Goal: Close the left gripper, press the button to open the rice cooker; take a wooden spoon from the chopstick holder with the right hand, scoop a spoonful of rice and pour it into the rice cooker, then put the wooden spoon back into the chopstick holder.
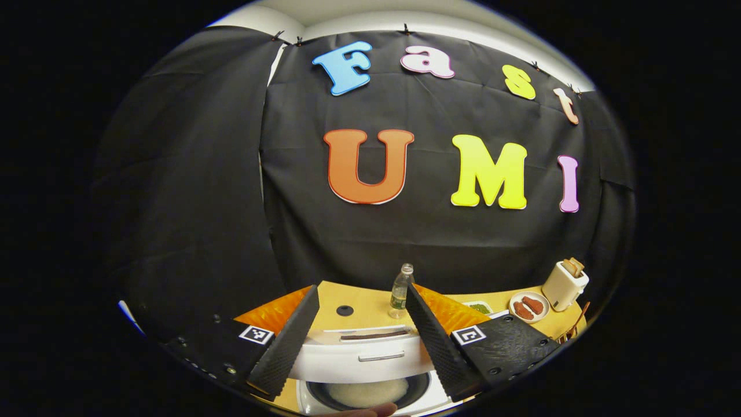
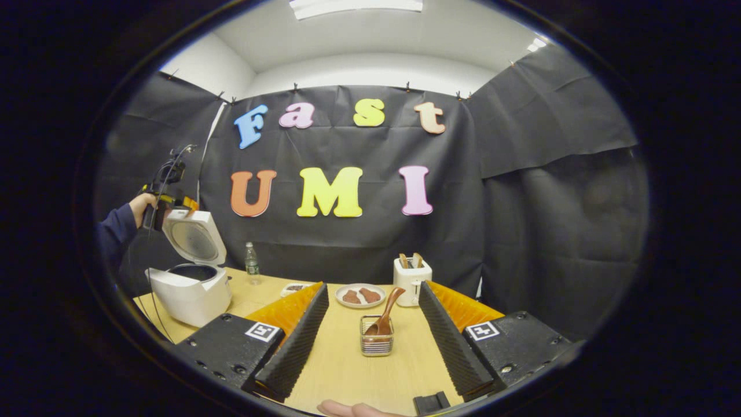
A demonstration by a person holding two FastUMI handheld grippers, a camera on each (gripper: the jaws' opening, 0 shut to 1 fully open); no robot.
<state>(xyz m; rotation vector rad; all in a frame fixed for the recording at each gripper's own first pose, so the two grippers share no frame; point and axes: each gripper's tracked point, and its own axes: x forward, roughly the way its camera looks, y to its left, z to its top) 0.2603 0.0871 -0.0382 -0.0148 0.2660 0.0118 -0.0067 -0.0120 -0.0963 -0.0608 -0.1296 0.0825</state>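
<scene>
Wooden spoon (image 2: 386, 313) in chopstick holder (image 2: 377, 336), between right gripper (image 2: 370, 341) fingers.

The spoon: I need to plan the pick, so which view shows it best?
The right gripper view. The spoon stands in full sight, leaning in the holder on the table, straight ahead between the open right gripper fingers. The left gripper view looks down over the open cooker.

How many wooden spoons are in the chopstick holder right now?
1. A single wooden spoon leans in the chopstick holder on the table, between the right gripper's open fingers. Nothing else is visible inside.
</scene>
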